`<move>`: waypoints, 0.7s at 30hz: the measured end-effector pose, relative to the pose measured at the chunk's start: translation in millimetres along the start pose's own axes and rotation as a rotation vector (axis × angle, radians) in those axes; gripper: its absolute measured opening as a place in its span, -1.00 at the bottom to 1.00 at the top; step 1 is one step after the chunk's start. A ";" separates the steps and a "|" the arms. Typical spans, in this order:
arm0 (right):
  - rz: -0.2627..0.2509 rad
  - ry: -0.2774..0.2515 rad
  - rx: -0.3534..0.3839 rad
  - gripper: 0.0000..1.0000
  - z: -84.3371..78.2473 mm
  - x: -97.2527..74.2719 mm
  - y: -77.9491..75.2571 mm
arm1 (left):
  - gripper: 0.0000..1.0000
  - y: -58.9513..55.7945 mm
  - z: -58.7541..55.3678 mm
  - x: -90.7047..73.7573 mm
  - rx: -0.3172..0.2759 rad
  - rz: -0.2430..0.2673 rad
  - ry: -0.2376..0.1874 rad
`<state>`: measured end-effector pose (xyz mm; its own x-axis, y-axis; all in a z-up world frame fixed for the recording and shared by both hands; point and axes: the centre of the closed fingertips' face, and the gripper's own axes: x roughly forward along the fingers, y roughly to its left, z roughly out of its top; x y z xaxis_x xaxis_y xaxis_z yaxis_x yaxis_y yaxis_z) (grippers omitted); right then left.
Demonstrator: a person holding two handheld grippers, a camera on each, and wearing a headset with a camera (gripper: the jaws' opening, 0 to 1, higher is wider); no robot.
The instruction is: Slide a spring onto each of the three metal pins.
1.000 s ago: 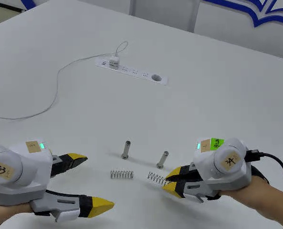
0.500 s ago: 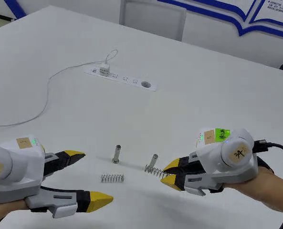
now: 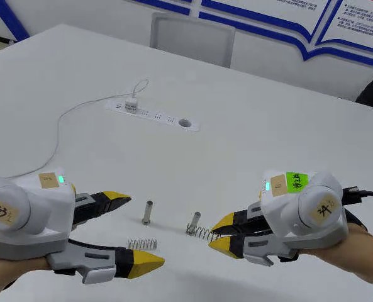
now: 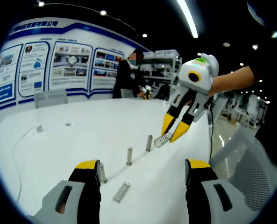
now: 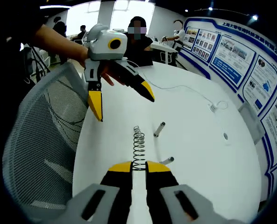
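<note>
White table (image 3: 268,138), spring (image 5: 138,144) in right gripper (image 5: 138,167)

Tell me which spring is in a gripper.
The spring beside the right-hand pin: the right gripper is shut on its end. The other spring lies free on the table near the left gripper.

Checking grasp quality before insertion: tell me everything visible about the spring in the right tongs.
The spring is a thin, silvery wire coil, metallic-looking and open-wound. One end is pinched between the yellow tips of the right tongs, which are shut on it. The rest sticks out forward along the jaws, bowing slightly. Its free end slants down toward the nearest pin on the white table and is not threaded onto it. Whether it touches that pin is unclear.
</note>
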<state>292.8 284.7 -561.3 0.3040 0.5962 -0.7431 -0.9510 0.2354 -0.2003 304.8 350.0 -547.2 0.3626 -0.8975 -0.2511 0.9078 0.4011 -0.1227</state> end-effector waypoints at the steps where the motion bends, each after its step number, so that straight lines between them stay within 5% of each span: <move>1: 0.001 -0.002 -0.007 -0.80 2.0 -0.9 1.2 | 0.46 -3.5 3.2 1.4 0.010 -0.015 -0.003; 5: 0.016 -0.010 -0.041 -0.80 9.1 -4.0 7.7 | 0.43 -20.0 17.2 6.3 0.012 -0.088 -0.026; 13: 0.050 -0.023 -0.079 -0.80 16.2 -6.7 20.9 | 0.30 -35.6 25.3 12.3 0.068 -0.134 -0.012; 21: 0.071 -0.051 -0.110 -0.80 25.8 -9.3 29.4 | -0.23 -48.0 25.2 12.0 0.086 -0.199 -0.005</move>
<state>263.5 305.8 -543.8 0.2358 0.6473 -0.7249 -0.9697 0.1075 -0.2194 270.8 315.3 -520.1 0.1753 -0.9583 -0.2258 0.9762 0.1990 -0.0867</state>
